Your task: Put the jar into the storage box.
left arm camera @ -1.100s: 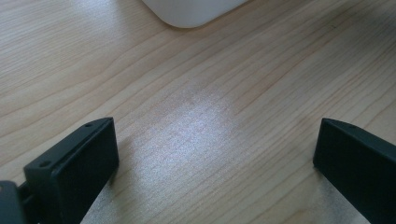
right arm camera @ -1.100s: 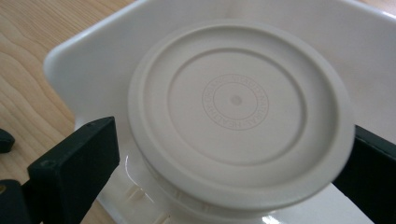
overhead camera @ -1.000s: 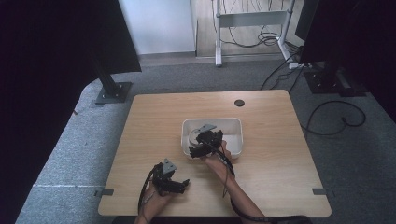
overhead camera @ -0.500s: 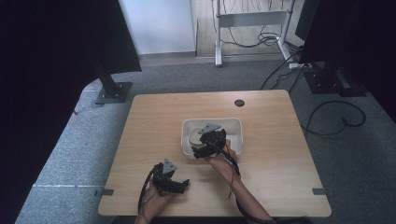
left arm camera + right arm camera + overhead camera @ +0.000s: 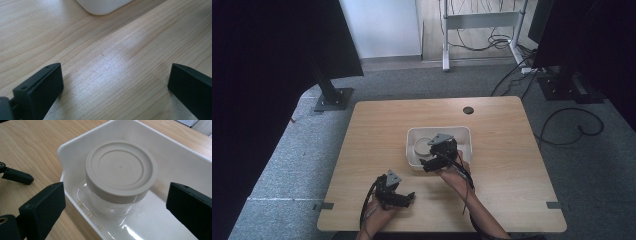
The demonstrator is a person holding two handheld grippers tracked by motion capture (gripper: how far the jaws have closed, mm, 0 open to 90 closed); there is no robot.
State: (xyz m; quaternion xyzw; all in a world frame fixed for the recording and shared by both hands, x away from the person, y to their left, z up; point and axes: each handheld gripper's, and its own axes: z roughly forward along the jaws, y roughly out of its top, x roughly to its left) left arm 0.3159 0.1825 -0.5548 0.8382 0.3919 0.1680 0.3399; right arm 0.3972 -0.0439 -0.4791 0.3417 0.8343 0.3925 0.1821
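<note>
A clear jar with a flat beige lid [image 5: 121, 168] stands upright in the left end of a white tray [image 5: 75, 147]. My right gripper [image 5: 116, 192] hovers open over the tray's near rim, its jaws wide apart on either side of the jar without touching it. From above, the jar [image 5: 422, 146] sits in the tray [image 5: 464, 132] mid-table, with the right gripper [image 5: 428, 164] at the tray's front edge. My left gripper [image 5: 407, 198] rests low near the table's front edge, open over bare wood [image 5: 116, 72], nothing between its jaws.
The wooden table [image 5: 377, 130] has a round cable hole [image 5: 468, 110] at the back. A corner of the tray [image 5: 102, 6] lies ahead of the left gripper. One finger of the left gripper [image 5: 17, 176] lies left of the tray. Dark stands and cables sit on the floor beyond.
The right gripper has shifted slightly to the right over the tray's front edge. The left gripper has stayed put.
</note>
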